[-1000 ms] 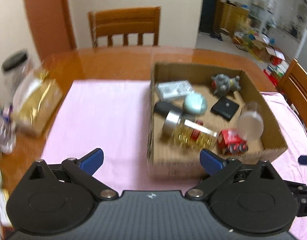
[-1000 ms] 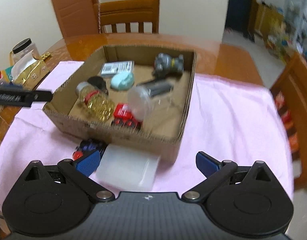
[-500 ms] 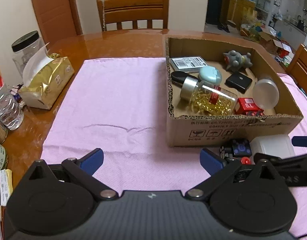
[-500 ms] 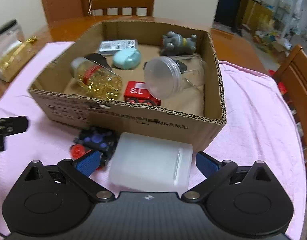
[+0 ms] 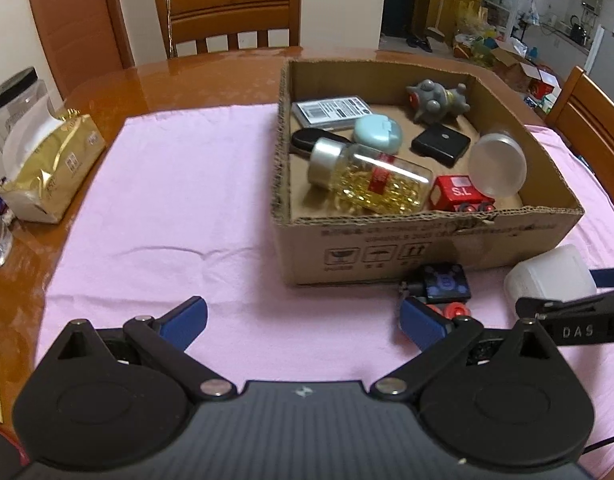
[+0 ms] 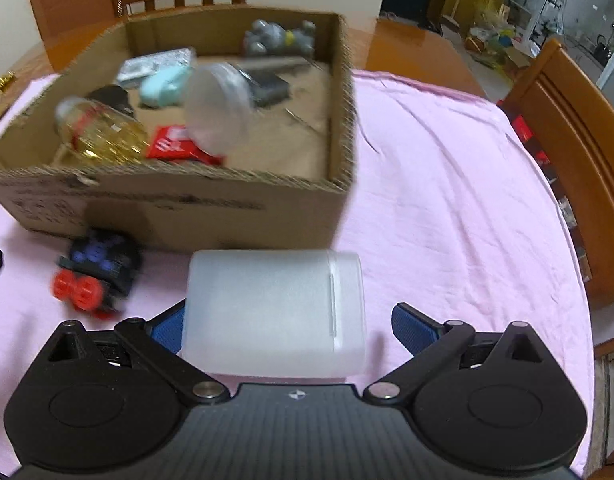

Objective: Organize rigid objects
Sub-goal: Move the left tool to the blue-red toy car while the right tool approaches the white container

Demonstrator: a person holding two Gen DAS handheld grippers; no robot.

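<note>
Right jaws [image 6: 287,322]: stood wide open, the frosted white box [image 6: 275,312] lying between them, unpinched.
Left jaws [image 5: 303,318]: open, empty over the pink cloth [image 5: 179,208].
Cardboard box [image 6: 179,208]: just ahead of my right jaws.
Doing it well: I judged I should centre, then close squarely on the flat sides.

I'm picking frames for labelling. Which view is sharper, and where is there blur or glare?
Left wrist view is sharp: print on the cardboard box is readable, with glare on the wooden table. Right wrist view is motion-blurred: box contents and the toy car smear, while the white case stays fairly crisp.
</note>
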